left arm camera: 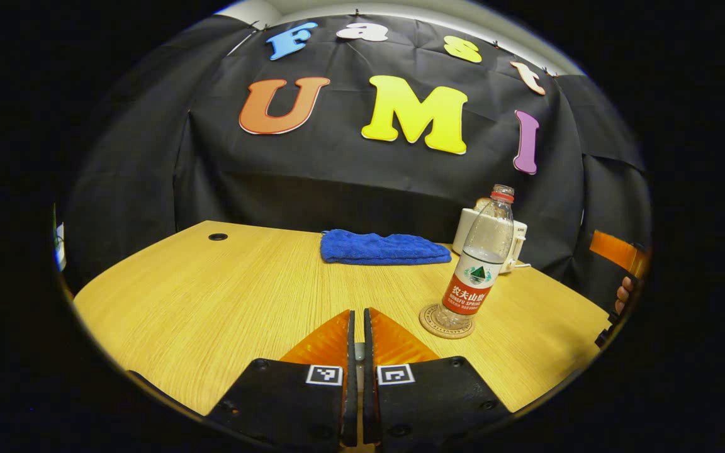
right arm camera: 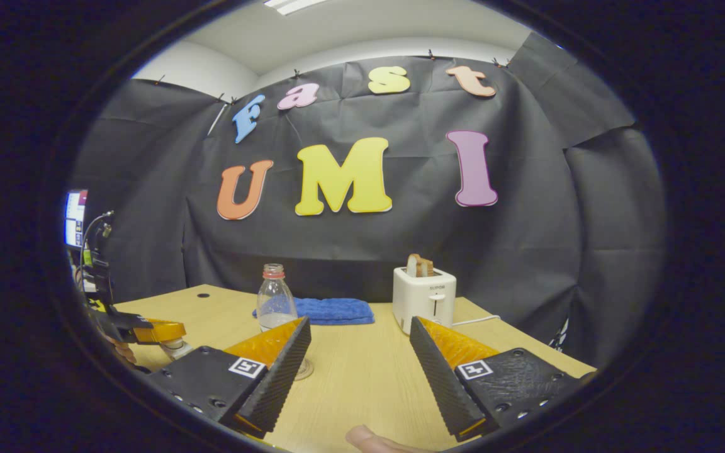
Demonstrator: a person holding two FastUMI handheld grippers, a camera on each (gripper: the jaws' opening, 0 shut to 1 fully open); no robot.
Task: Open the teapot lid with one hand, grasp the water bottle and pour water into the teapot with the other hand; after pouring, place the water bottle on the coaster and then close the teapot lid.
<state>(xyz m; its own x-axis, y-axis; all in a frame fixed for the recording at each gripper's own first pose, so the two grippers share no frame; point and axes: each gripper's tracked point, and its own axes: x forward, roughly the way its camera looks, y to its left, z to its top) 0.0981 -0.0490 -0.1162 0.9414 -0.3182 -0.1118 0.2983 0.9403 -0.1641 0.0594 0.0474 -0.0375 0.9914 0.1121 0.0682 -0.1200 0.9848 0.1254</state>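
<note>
Clear plastic water bottle (left arm camera: pixel 481 261) with red-and-white label and no cap on its red-ringed neck, standing upright on a round cork coaster (left arm camera: pixel 446 322) on the pale wood tabletop (left arm camera: pixel 224 302). Roughly half full judging by the waterline, so moderately light; thin wall likely to dent and burp water out of the open neck if squeezed hard. Smooth plastic, a bit slippery. Best hold looks like the labelled midsection, just below the waterline, squeezing gently and keeping it vertical until over the teapot.

Right gripper (right arm camera: pixel 359 358) has jaws spread wide, nothing between them, bottle (right arm camera: pixel 274 301) just beyond its left finger. Left gripper (left arm camera: pixel 357 343) has jaws closed together, nothing visibly gripped, low over the tabletop with the bottle ahead and to its right.

In the right gripper view, the left gripper sits far left with a small pale rounded object (right arm camera: pixel 175 345) just under it; possibly the teapot, can't tell.

Behind: folded blue towel (left arm camera: pixel 382 248), white toaster (right arm camera: pixel 424 298) with bread in the slot.
</note>
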